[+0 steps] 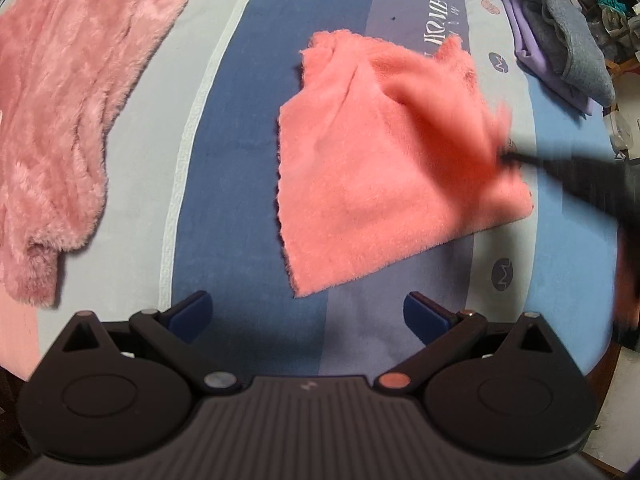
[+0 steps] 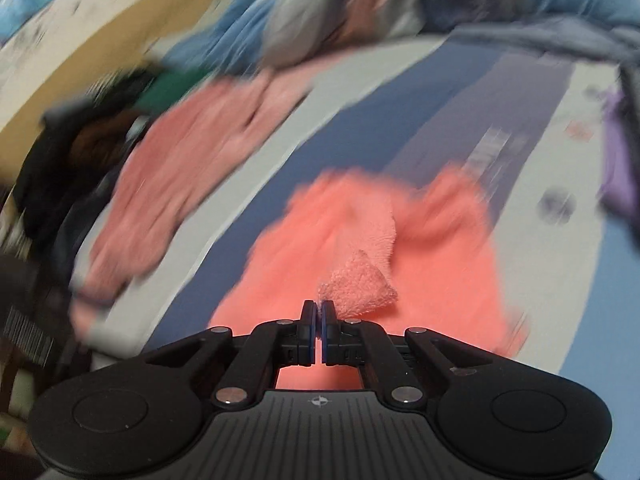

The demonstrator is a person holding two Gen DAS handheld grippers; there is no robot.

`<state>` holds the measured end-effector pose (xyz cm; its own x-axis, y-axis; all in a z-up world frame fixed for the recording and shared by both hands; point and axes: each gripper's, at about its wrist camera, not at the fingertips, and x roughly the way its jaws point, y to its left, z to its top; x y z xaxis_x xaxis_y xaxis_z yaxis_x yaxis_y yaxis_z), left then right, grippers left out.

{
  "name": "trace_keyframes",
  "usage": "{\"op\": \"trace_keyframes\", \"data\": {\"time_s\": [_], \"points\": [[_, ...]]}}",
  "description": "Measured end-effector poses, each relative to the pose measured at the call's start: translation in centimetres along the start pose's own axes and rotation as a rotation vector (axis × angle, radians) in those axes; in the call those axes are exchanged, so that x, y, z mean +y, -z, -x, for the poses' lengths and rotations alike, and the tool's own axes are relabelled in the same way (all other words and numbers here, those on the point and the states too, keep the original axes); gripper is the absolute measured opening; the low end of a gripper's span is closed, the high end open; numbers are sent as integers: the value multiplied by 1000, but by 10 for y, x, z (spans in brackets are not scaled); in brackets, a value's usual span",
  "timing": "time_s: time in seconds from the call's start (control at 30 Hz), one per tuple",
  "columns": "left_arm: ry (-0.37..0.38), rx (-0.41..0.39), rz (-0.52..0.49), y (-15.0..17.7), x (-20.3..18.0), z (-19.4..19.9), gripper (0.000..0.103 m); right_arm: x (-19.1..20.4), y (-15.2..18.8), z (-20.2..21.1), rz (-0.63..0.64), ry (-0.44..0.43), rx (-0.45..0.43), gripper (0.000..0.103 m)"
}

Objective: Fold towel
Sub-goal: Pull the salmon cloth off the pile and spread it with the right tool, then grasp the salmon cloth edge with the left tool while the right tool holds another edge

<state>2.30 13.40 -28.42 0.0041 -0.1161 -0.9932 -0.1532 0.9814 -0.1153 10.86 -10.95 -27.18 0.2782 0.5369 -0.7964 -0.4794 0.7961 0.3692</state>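
A coral-pink towel (image 1: 360, 184) lies on the striped blue bedsheet (image 1: 224, 184), its right part lifted and blurred. My left gripper (image 1: 308, 316) hovers open just in front of the towel's near corner, nothing between its blue pads. In the left wrist view the right gripper (image 1: 508, 156) comes in from the right as a dark blurred shape at the raised fold. In the right wrist view my right gripper (image 2: 319, 320) is shut on a corner of the towel (image 2: 360, 284), with the rest of the cloth (image 2: 320, 248) spread below it.
A fluffy pale-pink garment (image 1: 68, 96) covers the left side of the bed. Folded purple and grey cloths (image 1: 560, 48) sit stacked at the far right edge. Cluttered items lie beyond the bed at the right. The right wrist view is heavily motion-blurred.
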Motion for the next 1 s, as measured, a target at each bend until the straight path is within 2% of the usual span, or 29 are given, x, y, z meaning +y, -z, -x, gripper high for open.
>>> {"op": "trace_keyframes", "data": {"time_s": [0.07, 0.2, 0.23, 0.3, 0.37, 0.43, 0.6, 0.77, 1.0], "points": [[5, 8, 1, 3, 2, -1, 103, 20, 24, 6, 9, -15, 43, 3], [14, 24, 2, 8, 7, -3, 103, 49, 51, 41, -71, -39, -12, 3], [51, 41, 20, 9, 11, -5, 103, 55, 54, 48, -73, -37, -21, 3], [185, 87, 102, 8, 23, -9, 103, 68, 59, 59, -44, -15, -21, 3], [286, 129, 179, 4, 33, -17, 103, 78, 63, 67, -14, 6, -11, 3], [296, 151, 212, -3, 38, -25, 103, 84, 68, 75, -16, 9, -19, 3], [239, 163, 144, -43, 14, -47, 103, 95, 84, 81, -37, 22, -25, 3], [100, 143, 97, -88, -24, -53, 103, 101, 97, 81, -70, 23, -49, 3], [-242, 181, -178, -127, -88, -79, 103, 101, 106, 87, -113, 7, -102, 3]]}}
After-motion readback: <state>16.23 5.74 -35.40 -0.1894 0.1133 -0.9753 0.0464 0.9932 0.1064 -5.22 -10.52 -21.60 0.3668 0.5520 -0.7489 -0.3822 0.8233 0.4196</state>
